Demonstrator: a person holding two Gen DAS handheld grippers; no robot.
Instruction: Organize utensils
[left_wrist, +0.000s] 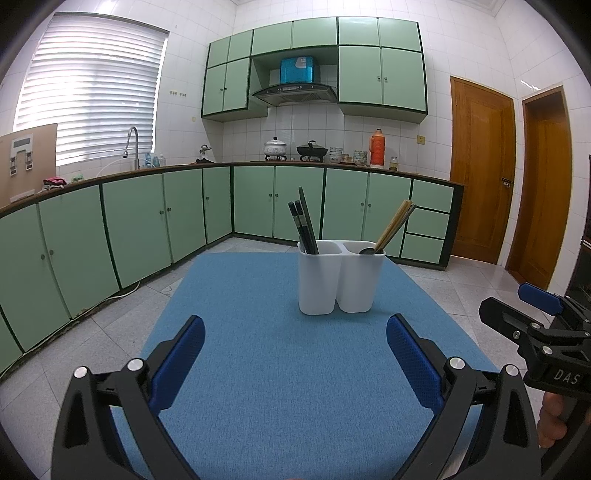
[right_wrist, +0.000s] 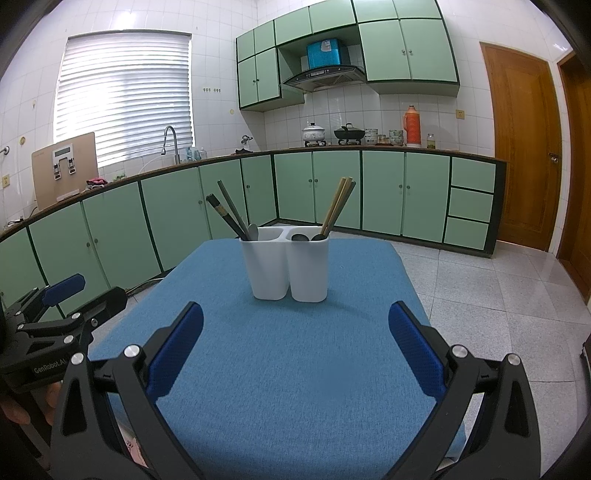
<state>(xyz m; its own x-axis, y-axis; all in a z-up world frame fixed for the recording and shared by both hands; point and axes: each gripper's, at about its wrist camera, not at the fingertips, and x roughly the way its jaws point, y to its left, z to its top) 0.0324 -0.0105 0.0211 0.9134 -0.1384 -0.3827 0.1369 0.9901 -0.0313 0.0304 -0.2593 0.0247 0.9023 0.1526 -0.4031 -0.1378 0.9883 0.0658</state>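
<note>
Both grippers hover spread and empty over the blue mat, utensil holder ahead

The left gripper (left_wrist: 295, 354) sits low in its frame, jaws wide apart; the right gripper (right_wrist: 295, 343) is likewise open, holding nothing. The white two-compartment holder (right_wrist: 284, 267) stands mid-frame on the blue mat (right_wrist: 295, 369), beyond both tips, dark chopsticks (right_wrist: 227, 214) in its left cup, wooden chopsticks (right_wrist: 338, 205) in its right

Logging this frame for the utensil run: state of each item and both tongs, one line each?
White two-compartment plastic holder: upright on blue mat.
Dark chopsticks: standing tilted in left compartment.
Light wooden chopsticks: standing tilted in right compartment.
Dark spoons: bowls up, in right compartment.
Left tongs: open, empty.
Right tongs: open, empty.
</note>
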